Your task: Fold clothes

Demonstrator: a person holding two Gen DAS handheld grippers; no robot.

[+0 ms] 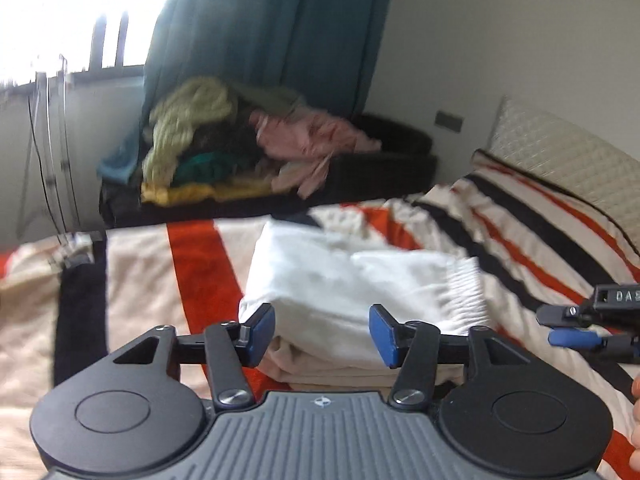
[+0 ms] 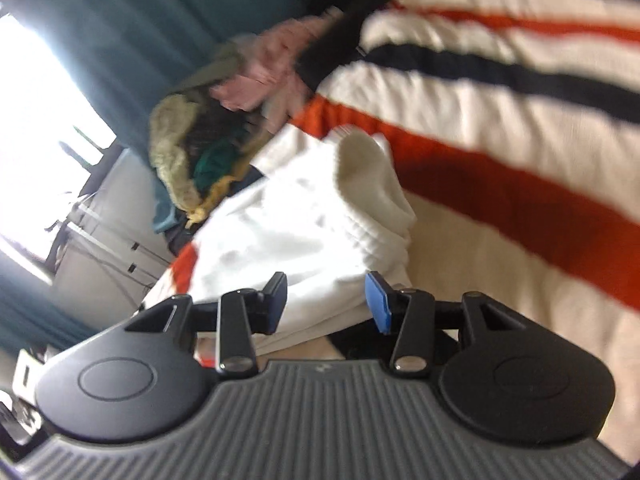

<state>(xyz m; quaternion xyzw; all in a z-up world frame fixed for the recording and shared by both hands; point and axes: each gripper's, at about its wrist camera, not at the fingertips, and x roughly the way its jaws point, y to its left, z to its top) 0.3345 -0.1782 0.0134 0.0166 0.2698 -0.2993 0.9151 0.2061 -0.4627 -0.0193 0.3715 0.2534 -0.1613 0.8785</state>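
Striped bedding in cream, orange and black (image 1: 192,272) covers the bed, with a teal curtain (image 1: 272,24) and a heap of unfolded yellow-green, pink and mustard clothes (image 1: 240,148) on a dark seat behind it. Directly ahead of both pairs of jaws lies the white knit garment with a ribbed hem (image 1: 352,280), bundled into a thick, partly folded block that rests on a beige folded layer (image 1: 340,368) beneath.

Seen from the left wrist, the left gripper (image 1: 322,334) has its jaws spread wide and empty, the white bundle just beyond and centred between them. The right gripper (image 2: 326,300) is likewise parted with nothing between the blue pads (image 2: 378,306); in its own view the bundle fills the gap just ahead, ribbed hem toward its right pad. In the left view it appears at the far right edge (image 1: 580,328), beside the ribbed end.

The bundle's long axis runs across the left jaws, from its smooth end at left to the ribbed hem at right. Judging by this, each gripper is near its own end, and the coming move likely depends on closing on those two ends together. Blur makes finer contact impossible to judge.
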